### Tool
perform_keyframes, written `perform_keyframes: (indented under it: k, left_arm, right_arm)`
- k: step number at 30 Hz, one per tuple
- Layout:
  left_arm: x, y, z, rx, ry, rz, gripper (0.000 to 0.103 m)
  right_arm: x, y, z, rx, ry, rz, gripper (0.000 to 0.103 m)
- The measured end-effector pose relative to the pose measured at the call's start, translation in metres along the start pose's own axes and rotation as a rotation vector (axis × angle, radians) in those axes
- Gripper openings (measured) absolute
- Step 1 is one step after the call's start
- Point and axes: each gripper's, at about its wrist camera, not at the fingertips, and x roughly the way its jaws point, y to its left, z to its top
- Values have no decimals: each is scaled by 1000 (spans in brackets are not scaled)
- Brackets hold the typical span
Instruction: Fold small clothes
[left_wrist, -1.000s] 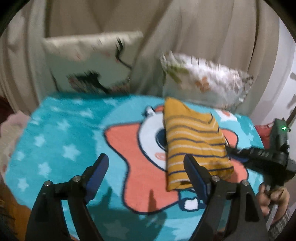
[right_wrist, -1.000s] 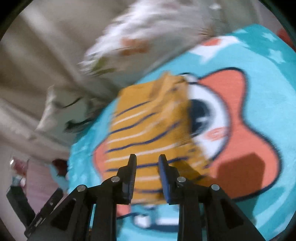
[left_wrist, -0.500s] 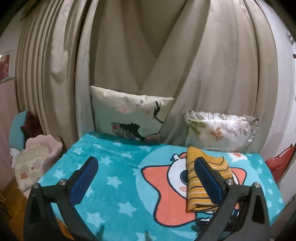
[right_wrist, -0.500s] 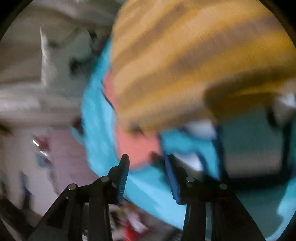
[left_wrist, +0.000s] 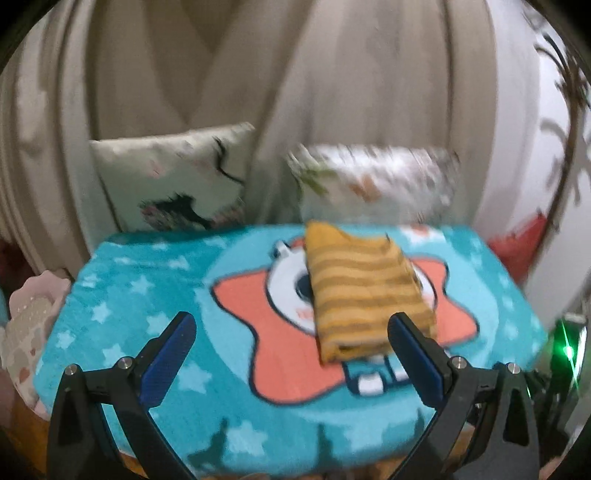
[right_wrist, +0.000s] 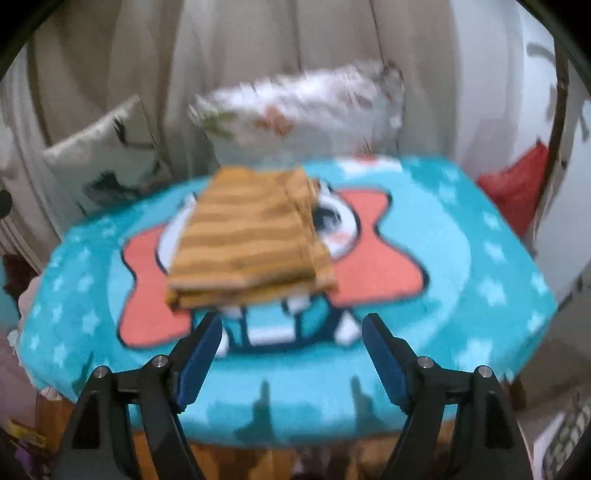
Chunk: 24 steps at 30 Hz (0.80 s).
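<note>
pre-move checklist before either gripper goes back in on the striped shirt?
1. Striped shirt folded into a stack on the blanket: ok.
2. Left gripper open, nothing between its fingers: ok.
3. Right gripper jaws opening, nothing between them: ok.
4. Both grippers clear of the shirt: ok.
5. Fold edges squared: cannot tell, both views are blurred.
6. Other clothes waiting to be folded: cannot tell, none in view.

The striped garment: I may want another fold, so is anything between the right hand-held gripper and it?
Nothing visible. Only bare blanket lies between the right hand-held gripper, jaws opening and empty, and the striped garment.
</note>
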Motion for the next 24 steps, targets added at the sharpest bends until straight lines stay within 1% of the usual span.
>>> perform_keyframes:
  k: [1, 3, 5, 7, 11, 13, 18, 24]
  left_arm:
    - [2, -4, -6, 12, 15, -4, 103]
    - [8, -14, -20, 40, 61, -30, 103]
    - [14, -21, -32, 56, 122, -73, 103]
    - [21, -26, -45, 66, 174, -91, 103]
    - [29, -32, -66, 81, 251, -97, 103]
    - [31, -32, -72, 69, 273, -103, 103]
    - [34, -30, -77, 59, 308, -71, 103]
    - [39, -26, -80, 32, 335, -78, 103]
  right_arm:
    - [5, -2, -5, 26, 37, 5, 82]
    - [6, -15, -15, 68, 77, -3, 82]
    - [7, -21, -29, 74, 97, -9, 82]
    - [10, -17, -34, 70, 119, -18, 82]
    - [10, -11, -44, 56, 144, -22, 82]
    - [10, -6, -46, 40, 149, -23, 82]
    - [11, -2, -48, 21, 157, -27, 82]
    - [11, -4, -47, 12, 162, -36, 82]
